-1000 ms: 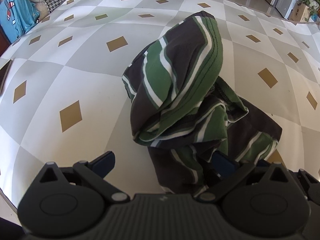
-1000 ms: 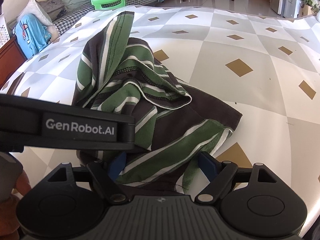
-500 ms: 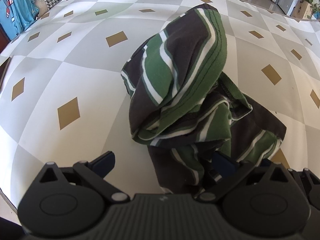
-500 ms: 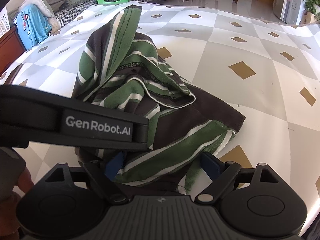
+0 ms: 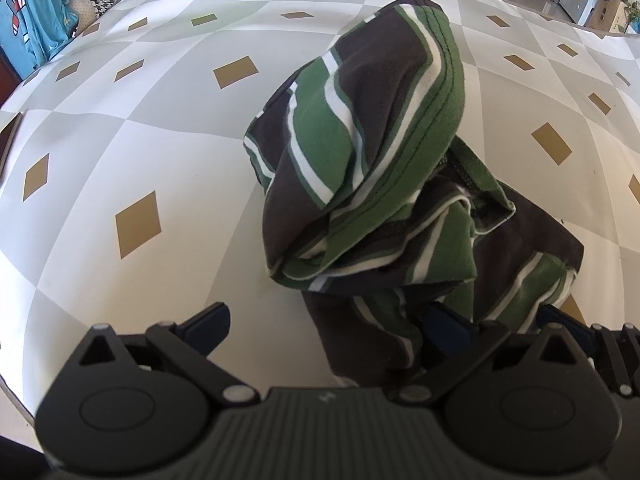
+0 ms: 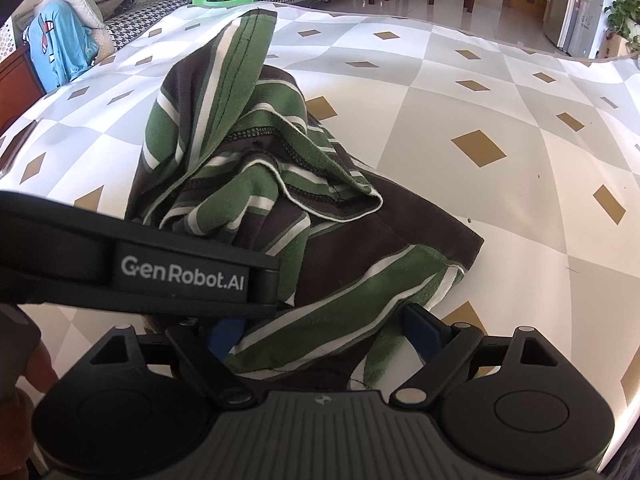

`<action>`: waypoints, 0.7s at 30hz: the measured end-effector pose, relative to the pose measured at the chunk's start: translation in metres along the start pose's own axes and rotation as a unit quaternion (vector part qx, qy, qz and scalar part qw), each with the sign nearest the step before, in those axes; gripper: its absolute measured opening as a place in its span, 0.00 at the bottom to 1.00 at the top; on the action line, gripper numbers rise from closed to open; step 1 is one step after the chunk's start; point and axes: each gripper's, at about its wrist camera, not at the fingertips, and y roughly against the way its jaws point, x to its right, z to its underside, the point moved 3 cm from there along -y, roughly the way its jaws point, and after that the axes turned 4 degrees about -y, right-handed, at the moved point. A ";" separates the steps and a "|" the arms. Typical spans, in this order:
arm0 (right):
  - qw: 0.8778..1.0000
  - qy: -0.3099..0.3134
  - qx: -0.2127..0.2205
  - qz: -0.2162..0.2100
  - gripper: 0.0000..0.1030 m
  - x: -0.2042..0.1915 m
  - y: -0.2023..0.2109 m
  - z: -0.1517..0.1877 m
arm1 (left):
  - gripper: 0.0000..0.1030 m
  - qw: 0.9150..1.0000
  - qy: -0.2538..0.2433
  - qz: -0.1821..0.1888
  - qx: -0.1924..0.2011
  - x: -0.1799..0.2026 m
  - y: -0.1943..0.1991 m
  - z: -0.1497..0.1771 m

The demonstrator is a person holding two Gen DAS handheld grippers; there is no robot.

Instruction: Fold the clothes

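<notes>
We see the left gripper [image 5: 334, 318] at frame bottom, jaws spread wide and pinching nothing, its right finger [image 5: 448, 326] against the crumpled striped garment [image 5: 372, 168]. That garment sits heaped mid-frame on the checked tablecloth [image 5: 120, 128]. Right gripper [image 6: 326, 328]: jaws have just been opening, now released, the garment's near hem lying loose between the fingers.

Black grippers [image 5: 332, 320], blue fingertips [image 5: 208, 320]

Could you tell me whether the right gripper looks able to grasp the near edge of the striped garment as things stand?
Probably yes: the right gripper is open, with the striped garment's near edge lying between its fingers.
</notes>
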 end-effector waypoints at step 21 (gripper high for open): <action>0.999 0.032 0.008 0.004 0.86 0.000 0.004 0.010 | 1.00 1.000 -0.018 -0.021 -0.005 -0.001 -0.007 0.006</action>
